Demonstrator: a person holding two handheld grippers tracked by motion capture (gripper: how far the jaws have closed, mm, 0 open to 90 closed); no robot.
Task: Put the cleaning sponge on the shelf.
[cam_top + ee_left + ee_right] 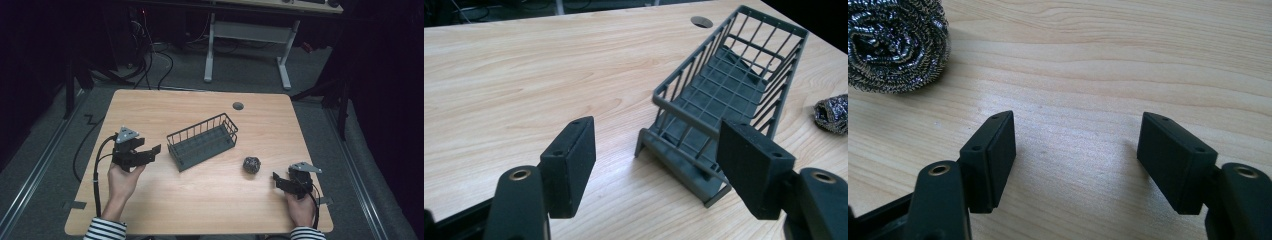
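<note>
A dark grey wire basket (202,141) stands empty at the middle of the wooden table (150,105), set at a slant. Just left of its near end is my left gripper (156,150), open, with nothing between its jaws. In the left gripper view the left gripper (656,129) faces the basket (734,75) a short way ahead. A steel wool scourer (251,165) lies right of the basket. My right gripper (276,177) rests low on the table near the scourer, open and empty. In the right gripper view the scourer (895,42) sits ahead and left of the right gripper (1078,120).
A round cable hole (238,106) sits near the table's far edge. Beyond the table are white desk legs (210,55) and cables on the floor. The person's striped sleeves (105,230) come in at the near edge.
</note>
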